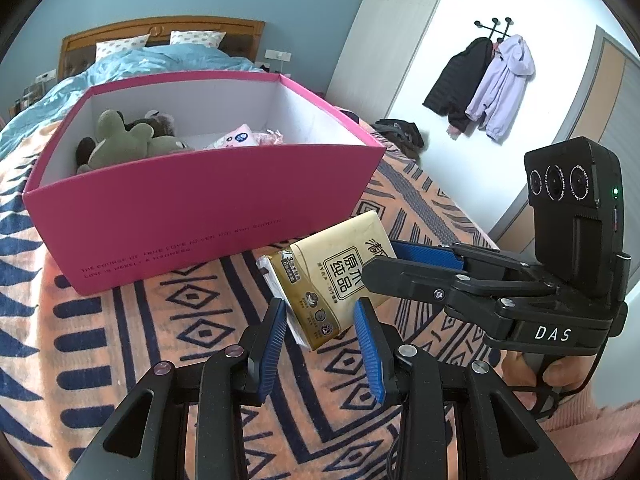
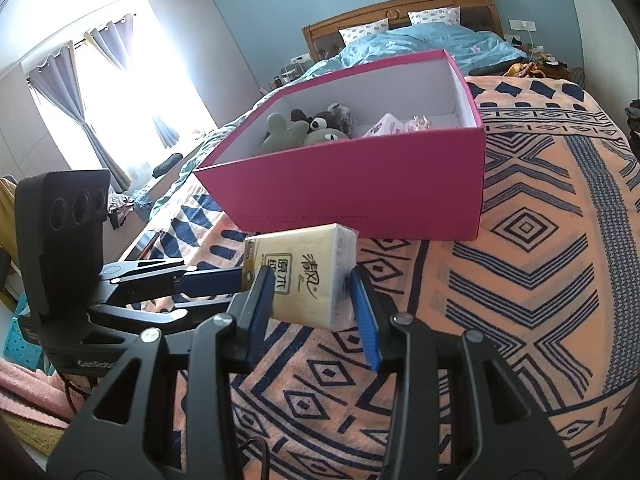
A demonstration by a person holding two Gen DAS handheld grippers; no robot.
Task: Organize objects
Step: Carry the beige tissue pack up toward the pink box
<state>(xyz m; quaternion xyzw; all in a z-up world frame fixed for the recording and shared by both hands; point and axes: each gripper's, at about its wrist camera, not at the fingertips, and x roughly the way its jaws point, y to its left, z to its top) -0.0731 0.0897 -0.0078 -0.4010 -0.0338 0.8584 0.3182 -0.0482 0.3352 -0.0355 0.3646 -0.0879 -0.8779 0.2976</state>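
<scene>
Tissue pack: yellow-gold soft pack with printed Chinese characters. I have it held between both grippers, lifted clear of the blanket, just near of the pink box.

Left gripper: I see its jaws narrowed onto one end of the tissue pack, blue pads pressing its sides. In the right wrist view it reaches in from the left.

Right gripper: its jaws are closed on the other end of the same pack, blue pads on either side. In the left wrist view it comes in from the right, with a hand on its grip below the camera housing.

Pink box: open-topped, magenta outside, white inside, standing on the blanket on the far side of the pack, with a line of small print low on its near wall.

Box contents: a green plush toy and darker plush toys at the left end; a pink-and-white packet toward the right end.

Blanket: orange with dark blue geometric pattern, spread over the bed and carrying the box.

Bed, far part: blue duvet, two patterned pillows, wooden headboard.

Wall, far right: dark jacket and lilac garment hanging from hooks.

Window: far left in the right wrist view, bright, with grey curtains.
</scene>
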